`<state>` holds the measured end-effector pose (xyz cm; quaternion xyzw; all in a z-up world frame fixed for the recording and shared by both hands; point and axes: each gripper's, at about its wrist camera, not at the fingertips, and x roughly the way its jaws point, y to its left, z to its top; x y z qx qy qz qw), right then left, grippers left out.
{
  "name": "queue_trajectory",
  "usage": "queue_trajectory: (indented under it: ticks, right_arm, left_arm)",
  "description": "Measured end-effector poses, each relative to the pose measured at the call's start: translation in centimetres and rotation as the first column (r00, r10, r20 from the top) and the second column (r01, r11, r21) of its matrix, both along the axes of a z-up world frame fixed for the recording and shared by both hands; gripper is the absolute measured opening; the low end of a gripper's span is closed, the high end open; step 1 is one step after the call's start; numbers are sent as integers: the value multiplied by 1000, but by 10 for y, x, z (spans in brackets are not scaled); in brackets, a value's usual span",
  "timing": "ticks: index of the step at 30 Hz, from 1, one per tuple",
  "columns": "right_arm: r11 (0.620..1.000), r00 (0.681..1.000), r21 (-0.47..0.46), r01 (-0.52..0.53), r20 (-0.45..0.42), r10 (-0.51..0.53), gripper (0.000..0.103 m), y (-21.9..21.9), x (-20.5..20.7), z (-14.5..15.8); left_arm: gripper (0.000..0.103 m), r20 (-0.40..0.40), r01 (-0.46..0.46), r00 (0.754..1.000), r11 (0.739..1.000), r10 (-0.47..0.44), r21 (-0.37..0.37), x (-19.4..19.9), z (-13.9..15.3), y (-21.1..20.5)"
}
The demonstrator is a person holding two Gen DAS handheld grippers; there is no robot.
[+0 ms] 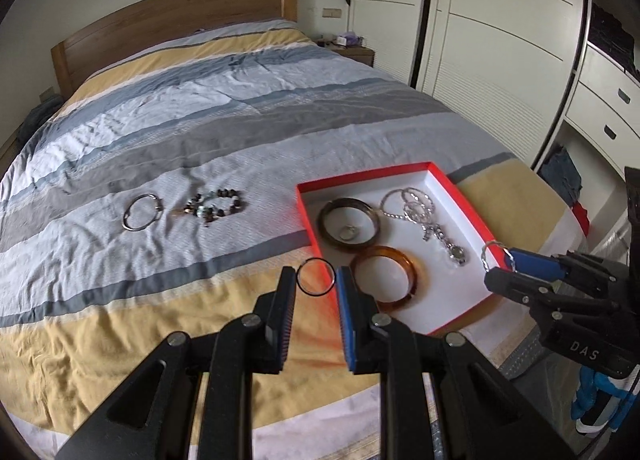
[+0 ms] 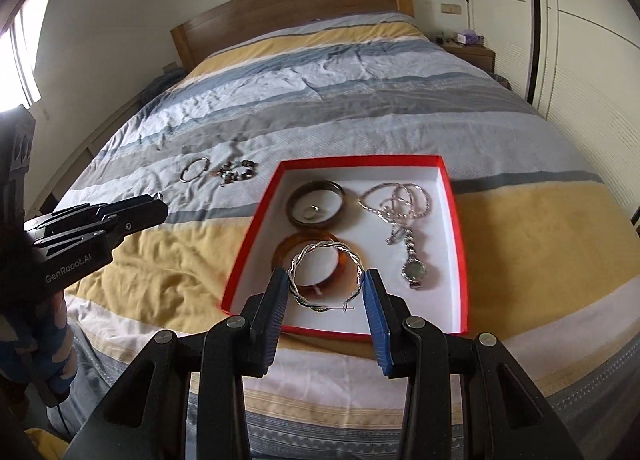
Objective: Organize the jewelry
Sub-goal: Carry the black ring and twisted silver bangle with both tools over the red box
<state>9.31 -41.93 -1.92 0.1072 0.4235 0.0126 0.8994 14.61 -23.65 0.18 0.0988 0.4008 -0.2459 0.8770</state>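
My left gripper (image 1: pixel 316 272) is shut on a thin dark ring (image 1: pixel 309 287) and holds it above the bed, just left of the red box (image 1: pixel 306 215). My right gripper (image 2: pixel 326 278) is shut on a twisted silver bangle (image 2: pixel 298 260) and holds it over the near end of the red box (image 2: pixel 248 256). Inside the box lie a dark bangle (image 2: pixel 318 185) with a small ring in it, an amber bangle (image 2: pixel 280 250), silver hoops (image 2: pixel 408 199) and a silver watch (image 2: pixel 414 272). A silver bangle (image 1: pixel 141 211) and a beaded bracelet (image 1: pixel 216 205) lie on the bedspread.
The bed (image 1: pixel 200 107) has a striped blue, grey and yellow cover and a wooden headboard (image 1: pixel 168 27). White wardrobe doors (image 1: pixel 480 39) and drawers (image 1: pixel 600 107) stand to the right. A nightstand (image 2: pixel 470 49) stands beside the headboard.
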Motion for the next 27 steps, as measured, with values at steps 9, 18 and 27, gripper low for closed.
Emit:
queue_trajectory:
  ticks: [9, 18, 27]
  right_arm:
    - [1000, 993, 20, -4, -116, 6, 38, -25, 24, -46]
    - [1000, 978, 9, -27, -209, 28, 39, -33, 38, -76]
    - [997, 966, -46, -57, -255, 43, 39, -32, 49, -89]
  left_arm:
    - [19, -90, 83, 993, 995, -77, 56, 7, -48, -49]
    - [19, -175, 90, 982, 992, -73, 91, 21, -83, -65]
    - [19, -174, 76, 983, 992, -58, 97, 33, -90, -72]
